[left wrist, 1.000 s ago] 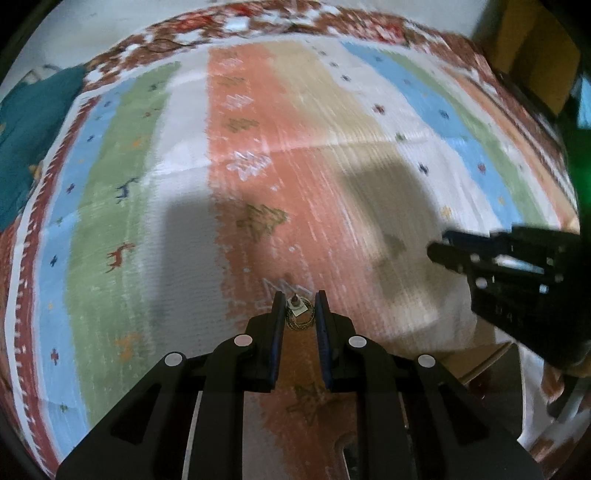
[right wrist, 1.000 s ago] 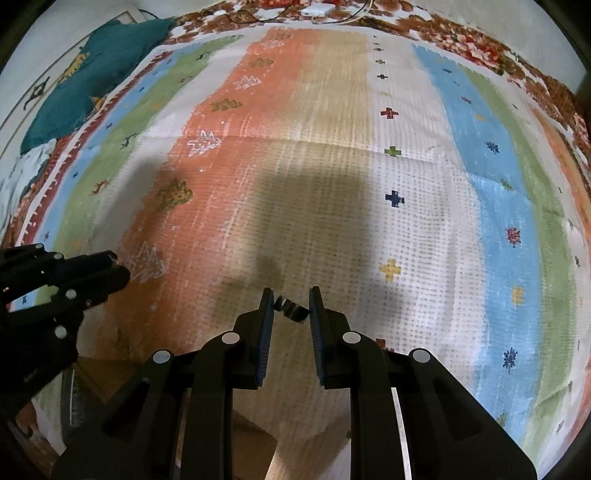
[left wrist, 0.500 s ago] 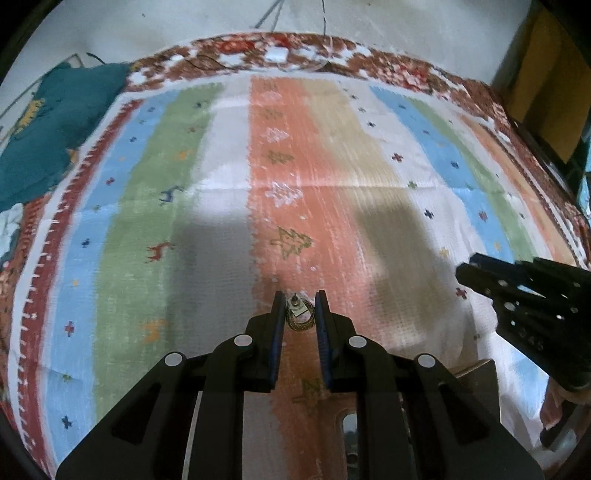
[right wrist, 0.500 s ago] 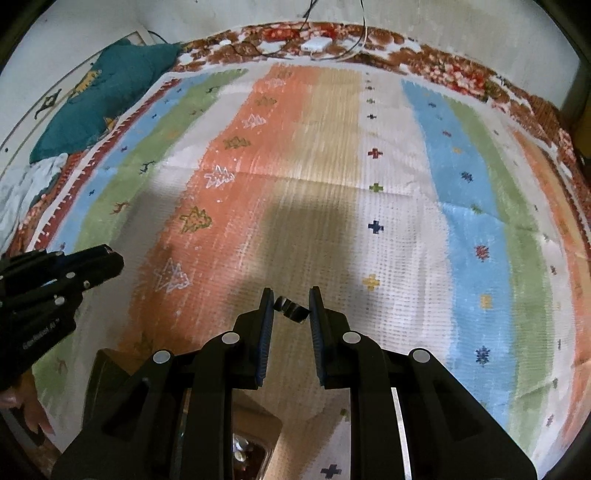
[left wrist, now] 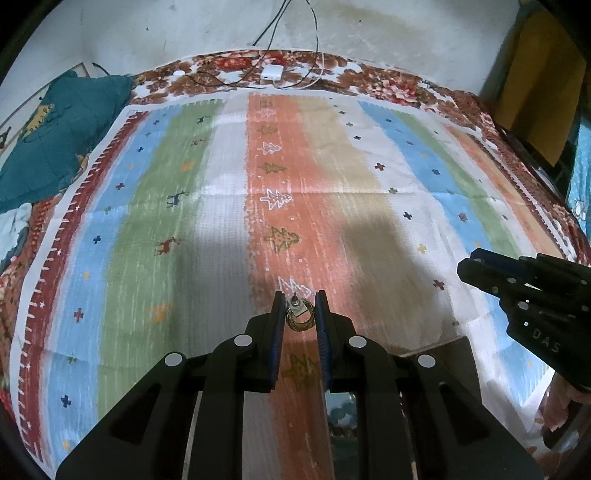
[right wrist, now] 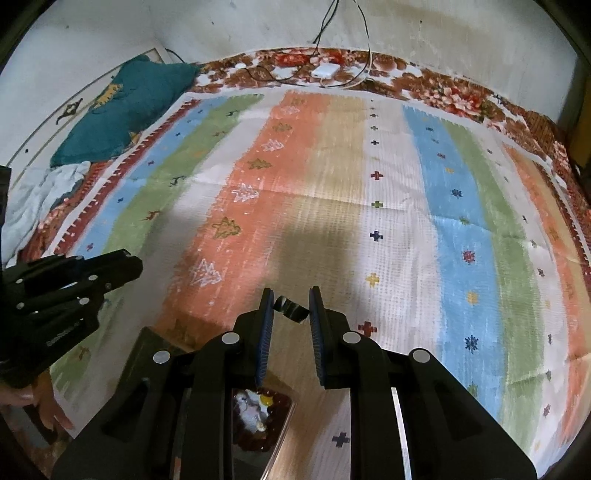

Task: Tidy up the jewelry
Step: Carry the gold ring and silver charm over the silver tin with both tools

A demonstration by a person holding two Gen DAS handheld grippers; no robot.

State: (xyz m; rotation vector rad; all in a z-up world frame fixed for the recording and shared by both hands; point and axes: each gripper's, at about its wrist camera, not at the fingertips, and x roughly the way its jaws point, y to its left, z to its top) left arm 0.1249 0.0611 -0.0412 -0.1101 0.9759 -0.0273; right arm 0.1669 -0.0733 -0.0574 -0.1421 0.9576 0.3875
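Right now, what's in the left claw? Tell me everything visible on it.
A small ring, dull gold or brass by its look, with a textured, rope-like band. On top sits a pale square setting with a tiny silvery stud. It stands upright, held by its sides between the left claw's blue-padded fingers, off the striped cloth. Nothing else touches it.

Light is moderate and uneven in both views. A broad soft-edged shadow lies on the striped cloth [left wrist: 332,177] just ahead of each hand-held gripper, while the cloth farther ahead is brighter. The fisheye lens bends the cloth's borders and darkens the frame corners. The weave ahead looks smeared with slight blur; the wall [right wrist: 443,33] beyond shows dull stains without glare.
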